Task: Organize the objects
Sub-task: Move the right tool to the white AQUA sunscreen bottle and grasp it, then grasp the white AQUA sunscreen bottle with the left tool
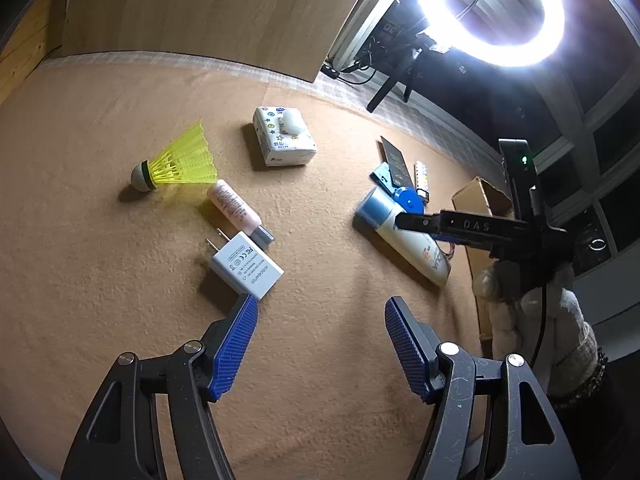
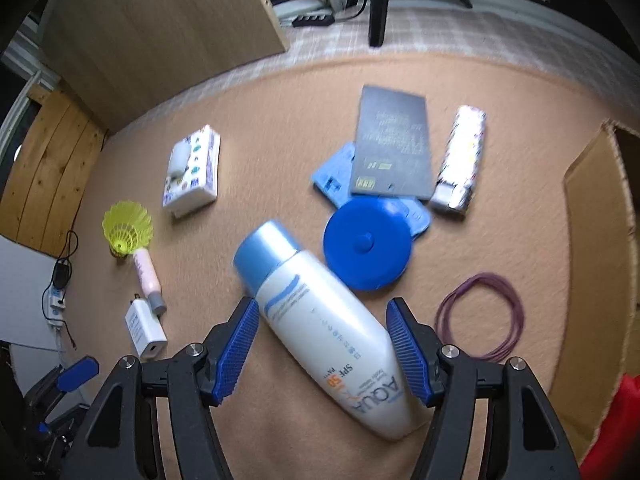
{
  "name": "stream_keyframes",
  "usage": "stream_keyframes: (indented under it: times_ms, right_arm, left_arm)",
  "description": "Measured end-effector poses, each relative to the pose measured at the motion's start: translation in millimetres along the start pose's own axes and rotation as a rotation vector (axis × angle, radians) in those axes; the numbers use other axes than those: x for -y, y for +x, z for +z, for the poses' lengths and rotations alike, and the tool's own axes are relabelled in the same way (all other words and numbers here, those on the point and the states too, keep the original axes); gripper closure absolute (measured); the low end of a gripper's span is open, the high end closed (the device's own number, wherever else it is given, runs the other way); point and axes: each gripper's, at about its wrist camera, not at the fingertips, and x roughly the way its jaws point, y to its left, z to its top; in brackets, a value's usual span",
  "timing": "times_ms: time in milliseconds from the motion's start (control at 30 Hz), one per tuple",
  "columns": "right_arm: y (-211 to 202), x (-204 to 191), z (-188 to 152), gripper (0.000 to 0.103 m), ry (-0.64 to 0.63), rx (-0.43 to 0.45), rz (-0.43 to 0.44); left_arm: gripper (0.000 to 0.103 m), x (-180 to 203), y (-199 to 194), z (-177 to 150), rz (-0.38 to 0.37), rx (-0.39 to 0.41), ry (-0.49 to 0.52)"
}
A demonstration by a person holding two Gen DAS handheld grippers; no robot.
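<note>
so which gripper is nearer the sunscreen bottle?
Right. The right gripper has its jaws open astride the sunscreen bottle, pads not pressing. The left gripper hangs off to the side, nearer the white charger.

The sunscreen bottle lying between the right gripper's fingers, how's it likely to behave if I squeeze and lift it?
The sunscreen bottle looks like smooth, glossy plastic, so it may slip against the pads. It lies on its side and its body is rounded, so a nudge could roll it on the tan mat. It tapers from the flat end toward the blue cap, so an off-centre grip might let it tilt.
</note>
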Motion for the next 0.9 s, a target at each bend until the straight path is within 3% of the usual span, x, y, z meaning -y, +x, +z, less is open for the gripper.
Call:
stream_keyframes:
  times_ms: [67, 133, 200, 667, 733, 900]
  right_arm:
    - [3, -4, -6, 0.046, -0.006, -0.016, 0.024]
    - [7, -9, -13, 0.059, -0.017, -0.034, 0.043]
    - [10, -15, -20, 0.063, -0.031, -0.046, 0.048]
    - [5, -51, -83, 0.061, -0.074, -0.097, 0.136]
    - [2, -50, -88, 0.055, -0.071, -0.082, 0.130]
    - [-20, -29, -89, 0.053, -0.019, 0.019, 0.079]
  left_arm:
    - [0.033, 1, 2, 0, -0.001, -0.004, 0.000]
    - [0.033, 1, 5, 1, -0.004, -0.008, 0.000]
    - [0.033, 2, 8, 2, -0.007, -0.011, -0.001]
    - [0.033, 2, 22, -1, -0.001, -0.035, 0.000]
    - [0.031, 1, 24, -3, 0.006, -0.042, 0.002]
    - [0.030, 3, 28, -9, 0.003, -0.056, 0.025]
